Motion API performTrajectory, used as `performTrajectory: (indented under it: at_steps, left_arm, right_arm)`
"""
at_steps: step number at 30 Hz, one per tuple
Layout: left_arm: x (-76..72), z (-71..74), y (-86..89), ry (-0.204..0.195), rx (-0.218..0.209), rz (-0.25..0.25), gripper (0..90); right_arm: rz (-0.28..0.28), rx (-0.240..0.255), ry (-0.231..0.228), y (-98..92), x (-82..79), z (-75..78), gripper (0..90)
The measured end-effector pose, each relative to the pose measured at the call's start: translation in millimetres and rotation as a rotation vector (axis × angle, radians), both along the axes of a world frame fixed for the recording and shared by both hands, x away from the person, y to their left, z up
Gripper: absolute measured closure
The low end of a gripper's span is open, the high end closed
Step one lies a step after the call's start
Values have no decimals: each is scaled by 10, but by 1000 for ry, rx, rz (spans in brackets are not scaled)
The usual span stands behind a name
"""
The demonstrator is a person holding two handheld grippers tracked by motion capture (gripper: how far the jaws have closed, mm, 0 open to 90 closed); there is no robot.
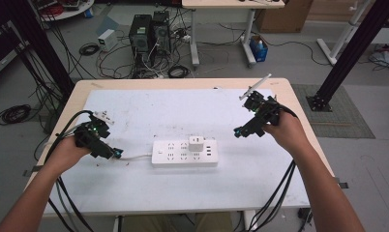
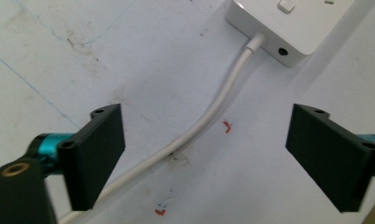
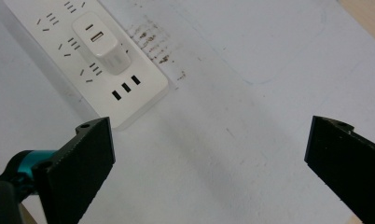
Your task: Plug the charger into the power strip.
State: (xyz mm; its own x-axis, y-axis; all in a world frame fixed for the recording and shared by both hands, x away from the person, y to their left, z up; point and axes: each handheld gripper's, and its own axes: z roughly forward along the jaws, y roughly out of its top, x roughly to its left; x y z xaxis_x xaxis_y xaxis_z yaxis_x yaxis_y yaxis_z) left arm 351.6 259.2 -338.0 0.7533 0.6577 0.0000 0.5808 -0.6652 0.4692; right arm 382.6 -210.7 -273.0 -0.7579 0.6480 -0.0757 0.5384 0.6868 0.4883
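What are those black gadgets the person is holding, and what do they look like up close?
They are handheld grippers. The left gripper and right gripper each have two flat black rectangular jaws on teal metal fittings. From above, both bodies are black; the left shows small green lights, the right carries a white stick. Black cables trail from each. The forearms are bare, without sleeves.

Power strip [image 1: 185,152] glossy white plastic; table sheet [image 1: 149,113] matt, scuffed; gripper [image 2: 209,154] matt black.

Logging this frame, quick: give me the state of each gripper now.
Left gripper: open, holding nothing; the power strip's cable runs on the table between its jaws.
Right gripper: open, holding nothing.
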Motion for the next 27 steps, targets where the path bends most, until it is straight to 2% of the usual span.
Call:
performTrajectory:
  at_steps: [3, 6, 12, 16, 27]
  left_arm:
    - [-24, 27, 17, -9, -3, 1, 110]
    - [-40, 35, 30, -16, -3, -2, 110]
    - [-53, 6, 12, 2, 19, -23, 110]
    - [-52, -18, 17, 10, 30, -6, 110]
    - [-62, -22, 90, 10, 20, 8, 110]
  right_arm:
    - [-25, 22, -11, -90, -72, 45, 9]
    - [-33, 22, -27, -154, -134, 69, 9]
    - [-60, 29, -29, -263, -239, 48, 9]
    - [-78, 30, -38, -336, -314, 32, 9]
    - [-92, 39, -44, -441, -356, -19, 9]
